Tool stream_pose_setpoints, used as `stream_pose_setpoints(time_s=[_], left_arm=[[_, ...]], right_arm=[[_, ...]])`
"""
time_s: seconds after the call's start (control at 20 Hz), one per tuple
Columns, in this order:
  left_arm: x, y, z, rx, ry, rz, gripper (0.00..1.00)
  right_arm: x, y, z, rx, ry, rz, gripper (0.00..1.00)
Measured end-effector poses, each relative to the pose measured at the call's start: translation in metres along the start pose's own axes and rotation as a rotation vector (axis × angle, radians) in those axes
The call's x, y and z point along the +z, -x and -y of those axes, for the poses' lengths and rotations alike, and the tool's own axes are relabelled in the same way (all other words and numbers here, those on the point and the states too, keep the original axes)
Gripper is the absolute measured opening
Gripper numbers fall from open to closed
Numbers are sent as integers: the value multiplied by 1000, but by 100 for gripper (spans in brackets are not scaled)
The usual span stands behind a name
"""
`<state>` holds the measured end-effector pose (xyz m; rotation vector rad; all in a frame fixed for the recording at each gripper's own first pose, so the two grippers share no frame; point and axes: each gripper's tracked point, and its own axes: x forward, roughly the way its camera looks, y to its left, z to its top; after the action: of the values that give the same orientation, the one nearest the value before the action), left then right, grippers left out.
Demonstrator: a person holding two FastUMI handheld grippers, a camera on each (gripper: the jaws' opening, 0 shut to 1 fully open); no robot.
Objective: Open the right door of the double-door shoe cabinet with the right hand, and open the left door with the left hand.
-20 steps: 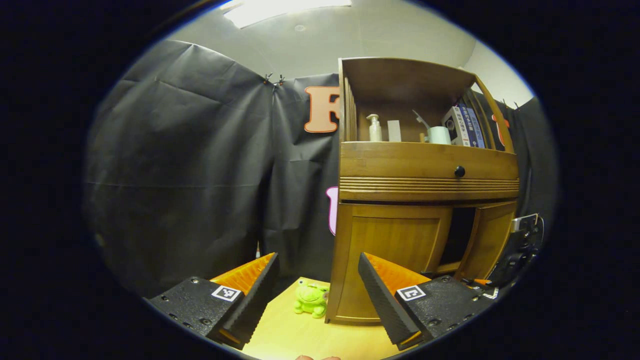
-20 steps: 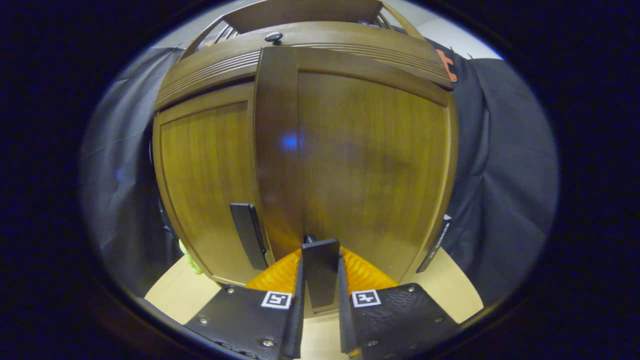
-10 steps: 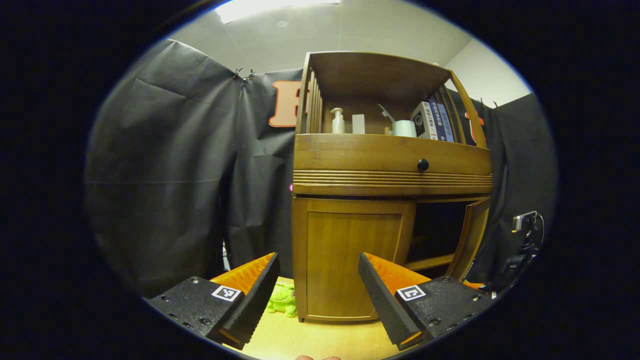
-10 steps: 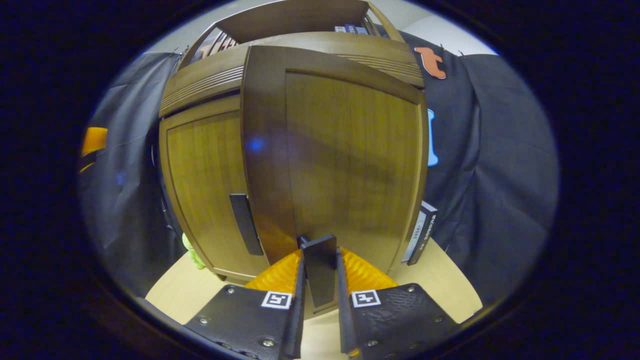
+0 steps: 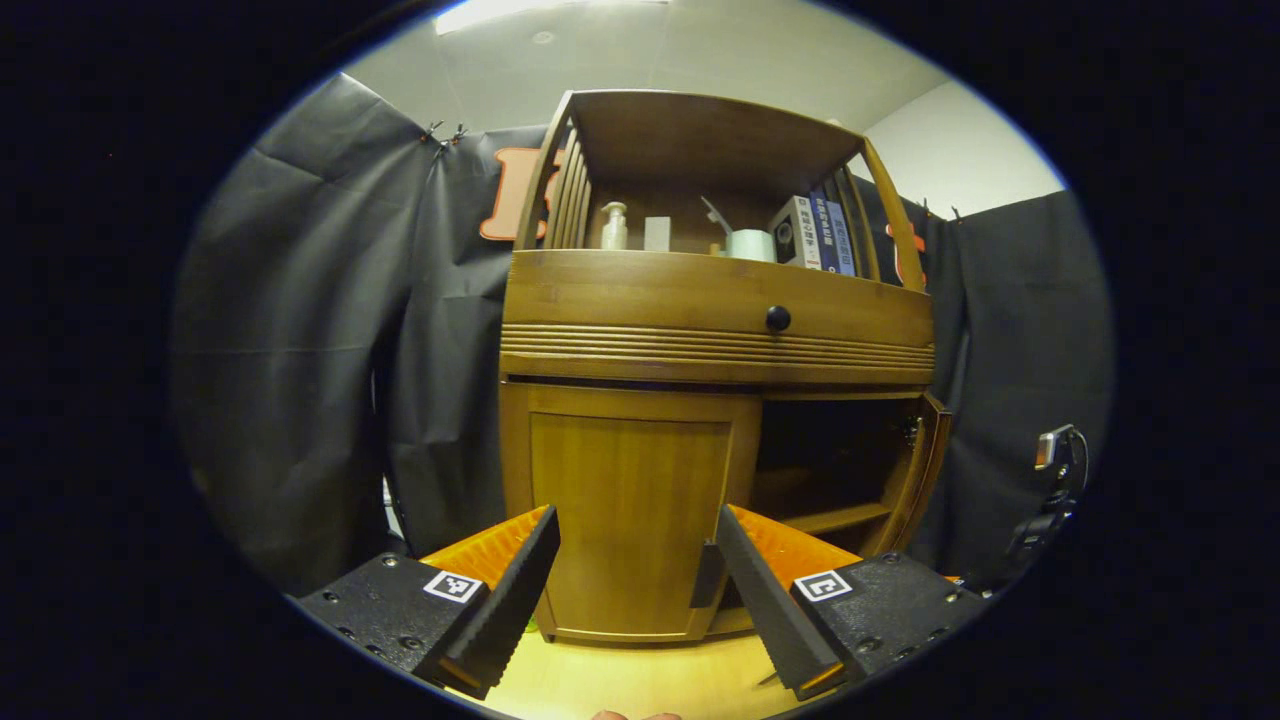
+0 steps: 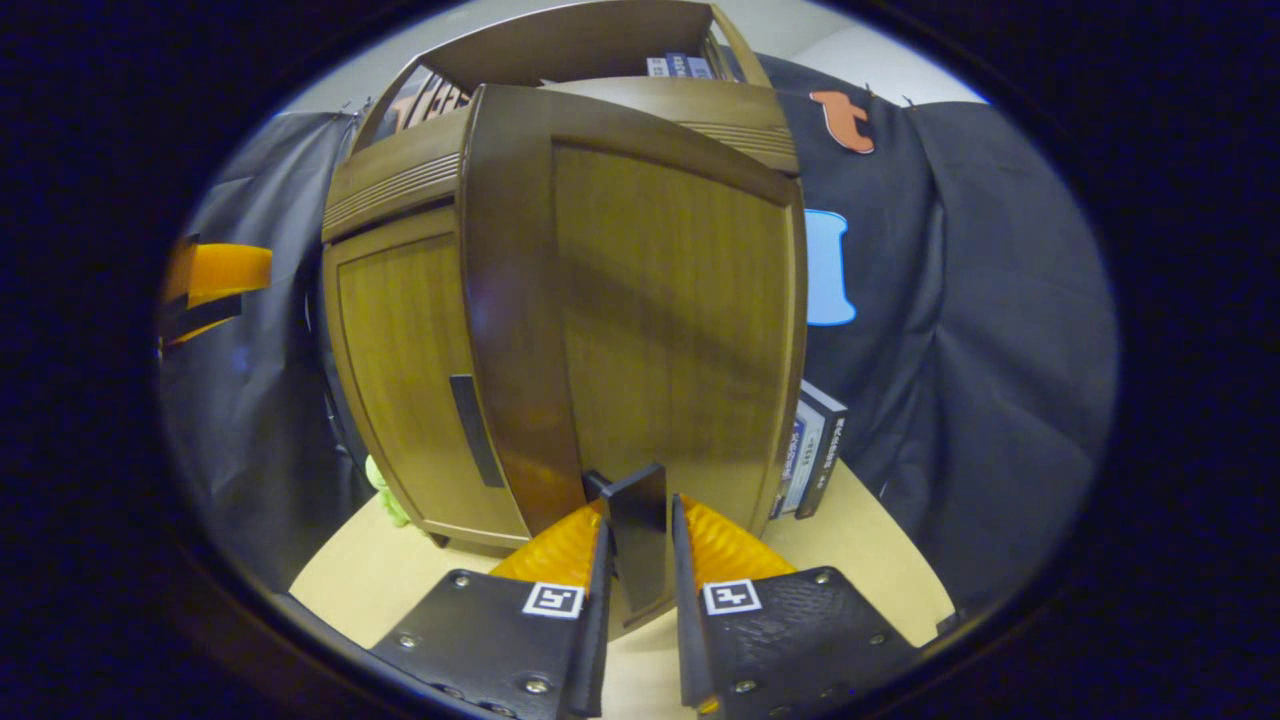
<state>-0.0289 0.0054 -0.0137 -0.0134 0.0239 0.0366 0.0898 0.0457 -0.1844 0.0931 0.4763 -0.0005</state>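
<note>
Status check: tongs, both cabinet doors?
Right tongs shut on right door handle, right door swung out. Left tongs open, facing shut left door.

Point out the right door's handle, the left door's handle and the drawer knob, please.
right door handle [image 6: 638, 530]: right gripper view, on the dark bar's face between the fingers.
left door handle [image 6: 463, 430]: right gripper view, middle of the dark strip.
drawer knob [image 5: 778, 319]: left gripper view, centre of the knob.
</note>
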Motion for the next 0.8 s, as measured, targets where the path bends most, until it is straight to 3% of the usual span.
stream_pose_setpoints(time_s=[0.4, 0.8], left_arm=[[-8, -8, 41, -114, 7, -17, 98], [-15, -13, 63, -180, 29, -34, 96]], right_arm=[[12, 2, 12, -95, 0, 4, 29], [19, 5, 23, -175, -10, 7, 29]])
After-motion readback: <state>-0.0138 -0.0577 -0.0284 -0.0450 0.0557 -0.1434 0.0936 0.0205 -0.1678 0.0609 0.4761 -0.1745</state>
